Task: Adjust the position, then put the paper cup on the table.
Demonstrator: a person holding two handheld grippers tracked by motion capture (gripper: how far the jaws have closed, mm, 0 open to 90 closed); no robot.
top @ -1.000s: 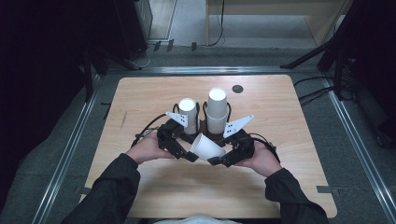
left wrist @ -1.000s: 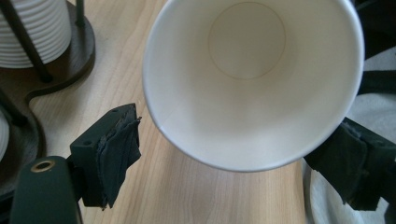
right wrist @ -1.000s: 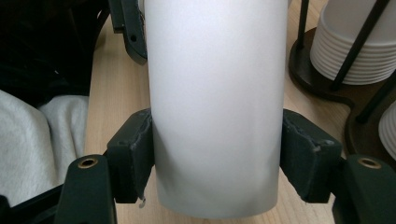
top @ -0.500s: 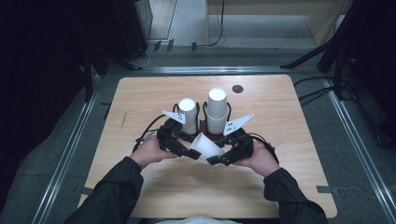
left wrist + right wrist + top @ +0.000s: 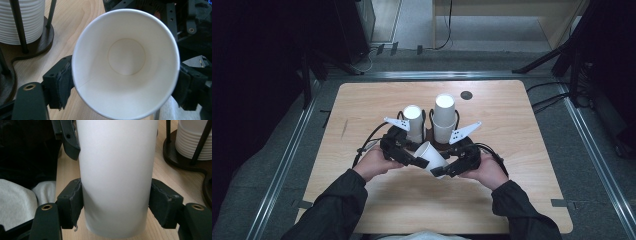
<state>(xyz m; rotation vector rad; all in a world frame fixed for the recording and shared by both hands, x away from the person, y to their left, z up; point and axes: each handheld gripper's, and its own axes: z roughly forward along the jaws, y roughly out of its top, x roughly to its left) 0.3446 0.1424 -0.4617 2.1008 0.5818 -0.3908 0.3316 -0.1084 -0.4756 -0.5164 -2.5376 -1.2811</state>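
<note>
My left claw [image 5: 421,163] comes in from the left and sits at the rim of the paper cup [image 5: 432,157]. Its jaws have just been closing, and the cup's open mouth is between them. In the left gripper view I look right down into the cup [image 5: 126,62], and one pad [image 5: 63,83] touches the rim on each side. I think I hold it there so I can pull this cup apart from another one stuck inside or around it, but I cannot see a second cup for sure.

The cup lies on its side, up off the wooden surface [image 5: 362,110], between my two hands, just in front of the two racks.

My right claw [image 5: 443,171] pinches the cup's body near the bottom. In the right gripper view its two pads [image 5: 72,203] press on both sides of the white wall [image 5: 116,177], so the cup cannot slip or roll.

Behind, the left cup stack [image 5: 413,122] and the taller right cup stack [image 5: 444,117] stand upside down in dark racks, so cups stay neat and easy to grab.
</note>
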